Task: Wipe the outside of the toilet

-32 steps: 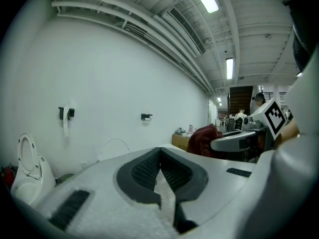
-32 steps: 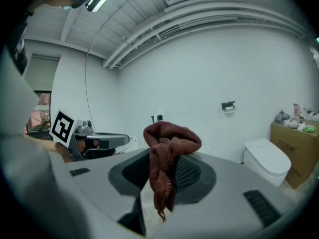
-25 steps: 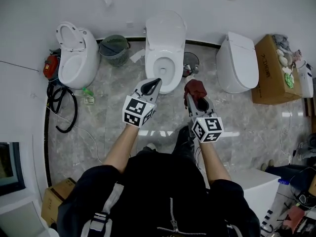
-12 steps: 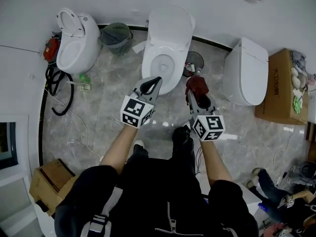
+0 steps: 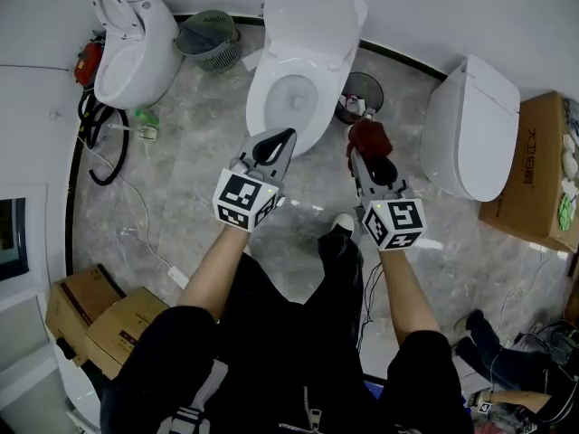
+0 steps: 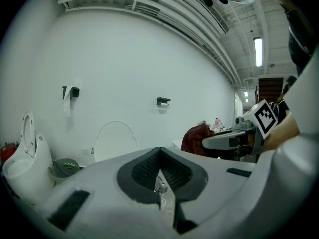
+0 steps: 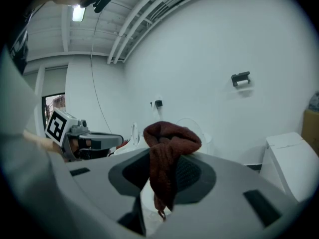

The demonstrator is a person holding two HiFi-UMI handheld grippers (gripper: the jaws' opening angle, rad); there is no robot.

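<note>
Both grippers held in front of the open toilet, with the cloth in the right one.
The left gripper [image 5: 286, 137] has its fingers [image 6: 142, 171] pressed together with nothing between them. Their tips hang over the front rim of the white toilet [image 5: 308, 43], whose lid stands up beyond them. A green basket [image 5: 210, 36] sits beyond and left of those fingertips. The right gripper [image 5: 364, 156] is clamped on a dark red cloth [image 7: 172, 136], which bunches above its fingertips and hangs down between them. The toilet's outer side lies just left of the cloth, seemingly not touching it.
</note>
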